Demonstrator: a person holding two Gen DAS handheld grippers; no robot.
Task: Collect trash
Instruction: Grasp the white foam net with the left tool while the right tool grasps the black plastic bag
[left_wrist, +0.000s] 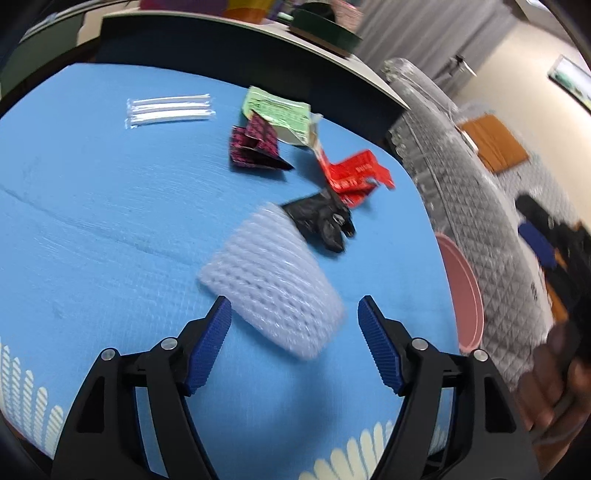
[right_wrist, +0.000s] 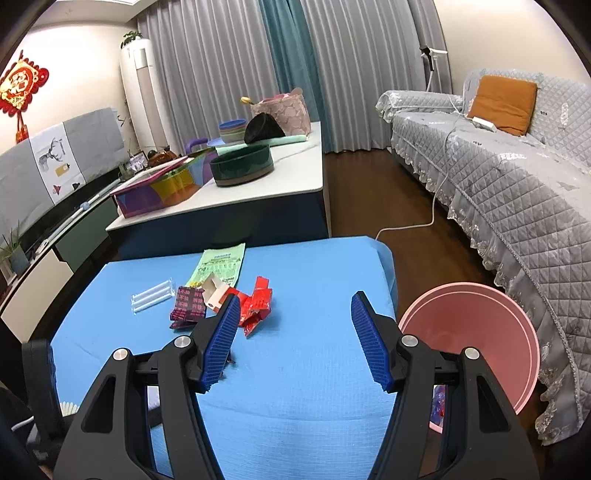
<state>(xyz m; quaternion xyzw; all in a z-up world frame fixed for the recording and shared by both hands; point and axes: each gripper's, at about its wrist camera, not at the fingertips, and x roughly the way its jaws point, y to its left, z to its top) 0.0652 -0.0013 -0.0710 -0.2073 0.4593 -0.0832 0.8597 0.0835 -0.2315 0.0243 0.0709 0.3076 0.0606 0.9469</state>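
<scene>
Left gripper (left_wrist: 294, 321) open; foam net (left_wrist: 269, 280) beyond, long axis diagonal.

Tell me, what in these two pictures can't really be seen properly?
- Pink bin: right wrist view, the gripper arm covers its inside.
- White foam net: left wrist view, smeared by motion; absent from the right view.
- Black crumpled piece: blurred, unidentifiable.
- Green paper: print too small to read.
- Hand: cut off at the frame edge.

White foam netting (left_wrist: 271, 280) lies on matt blue cloth (left_wrist: 110, 229).
</scene>
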